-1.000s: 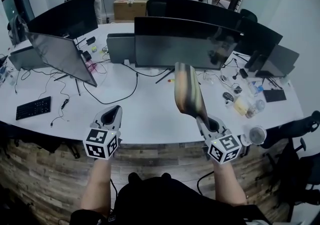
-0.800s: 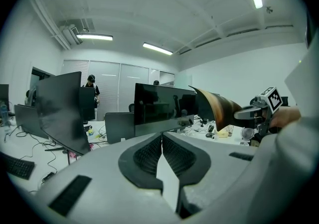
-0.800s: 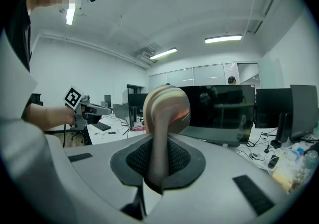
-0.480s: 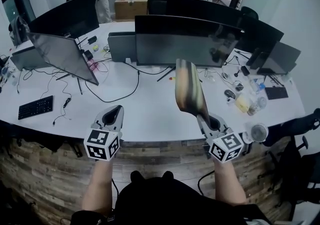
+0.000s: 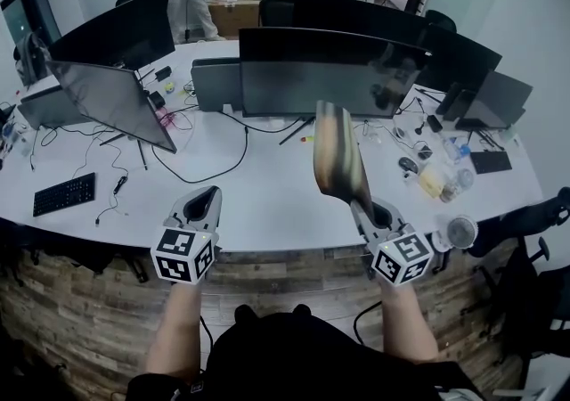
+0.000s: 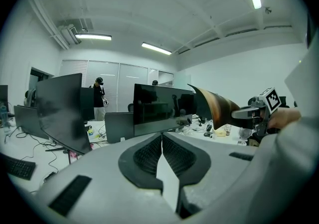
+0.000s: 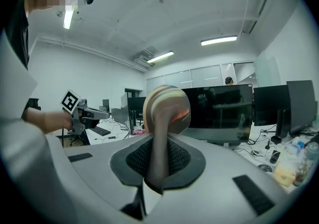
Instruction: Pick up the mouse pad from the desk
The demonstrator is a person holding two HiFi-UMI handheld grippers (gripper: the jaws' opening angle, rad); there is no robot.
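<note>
- We've got the mouse pad (image 5: 337, 157) off the surface (image 5: 267, 208). It stands up in the air over the front edge, pinched by its lower end in the right gripper (image 5: 362, 206).
- R jaws are clamped flat on the pad's thin edge. A narrow grip suits a sheet w/ almost no thickness, and holding it low lets the rest rise clear of the monitors (image 5: 331, 74).
- Left gripper (image 5: 207, 194) hovers over the front edge, well apart from the pad, jaws pressed together w/ nothing btwn them. Prob. just parked, not needed here.
- Pad: thin, floppy, rounded top curling over, brown/cream streaked print.
- Jaw pads: dark ribbed rubber in smooth grey shells.
- Surface: smooth white top, wood-plank front.
- Our read: pick-up looks done.
</note>
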